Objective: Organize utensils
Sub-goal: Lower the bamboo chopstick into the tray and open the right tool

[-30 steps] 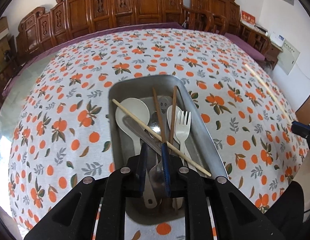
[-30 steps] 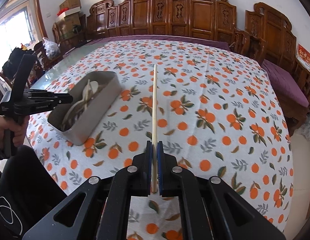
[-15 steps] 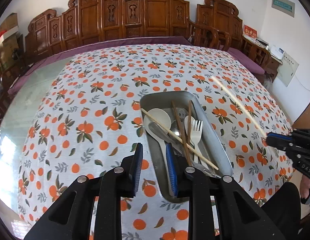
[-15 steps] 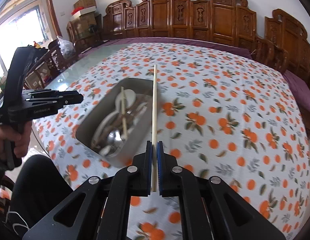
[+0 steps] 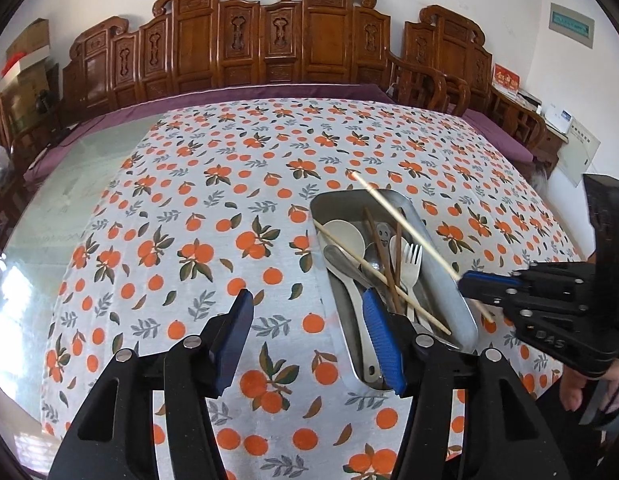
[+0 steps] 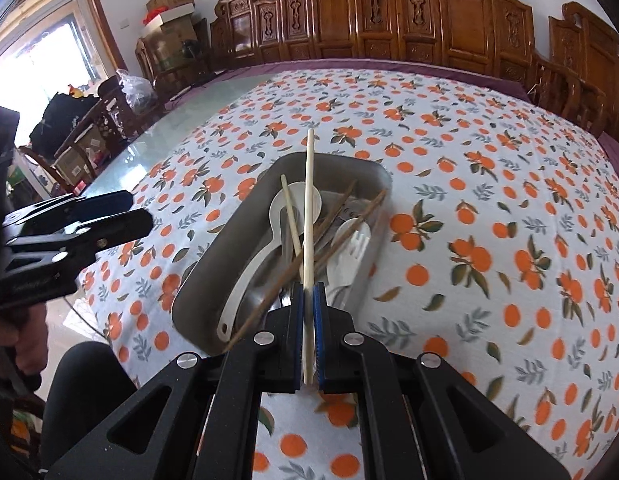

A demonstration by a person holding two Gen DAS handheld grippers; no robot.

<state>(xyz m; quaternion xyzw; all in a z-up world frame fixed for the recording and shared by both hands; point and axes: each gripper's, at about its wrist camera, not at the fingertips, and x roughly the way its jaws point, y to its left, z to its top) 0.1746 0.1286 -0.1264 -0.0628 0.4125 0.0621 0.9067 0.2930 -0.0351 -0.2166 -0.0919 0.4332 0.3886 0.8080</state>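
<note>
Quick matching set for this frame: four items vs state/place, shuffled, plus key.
Items:
1. left gripper
2. right gripper
3. white fork
4. metal tray

States:
A. lying in the tray
B. open, holding nothing
C. on the orange-print tablecloth
D. shut on a pale chopstick

Pairs: 1-B, 2-D, 3-A, 4-C

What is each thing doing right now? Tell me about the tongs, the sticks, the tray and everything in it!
Left tongs: open, empty, beside the tray.
Right tongs: shut on the pale chopstick.
Pale chopstick: held above the tray, pointing along it.
Second pale chopstick: lying slantwise in the tray.
Dark chopsticks: lying in the tray, crossed.
White spoon: lying in the tray.
White fork: lying in the tray.
Metal tray: on the tablecloth, holding utensils.
</note>
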